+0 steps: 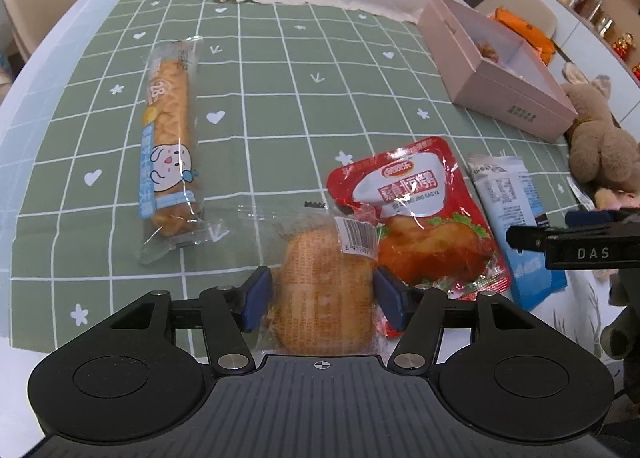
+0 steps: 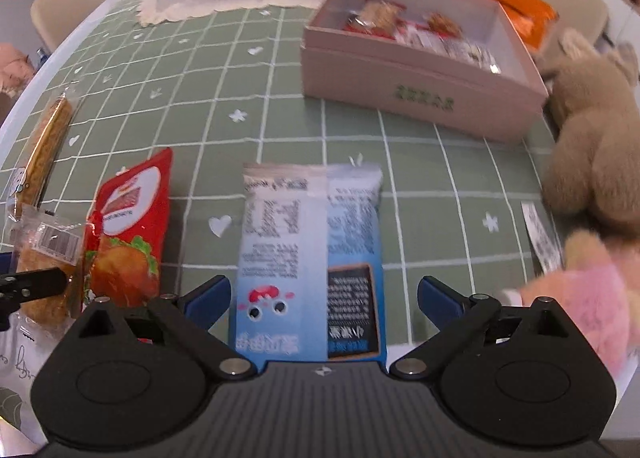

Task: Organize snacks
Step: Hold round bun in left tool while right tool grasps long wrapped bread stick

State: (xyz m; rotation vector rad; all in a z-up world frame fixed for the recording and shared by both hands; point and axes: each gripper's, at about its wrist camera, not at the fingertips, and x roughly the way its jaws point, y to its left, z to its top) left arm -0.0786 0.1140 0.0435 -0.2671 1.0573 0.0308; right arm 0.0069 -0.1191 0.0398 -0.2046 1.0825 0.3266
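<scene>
I see glossy, crinkled clear film on the bun packet (image 1: 320,282) and the long bread stick wrapper (image 1: 170,150). The red pouch (image 1: 416,214) looks like shiny foil-like plastic. The green checked cloth (image 1: 280,98) is matt, the pink box (image 2: 420,86) smooth card, the plush toy (image 2: 592,154) fuzzy.

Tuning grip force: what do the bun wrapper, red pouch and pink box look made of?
Bun wrapper: thin clear plastic film, glossy; it crinkles, and the bun shows through.
Red pouch: printed plastic or foil laminate, shiny; glare streaks, wrinkled sealed edges. Which of the two is unclear.
Pink box: likely rigid paperboard, matte; flat walls, crisp corners, no glare.
</scene>
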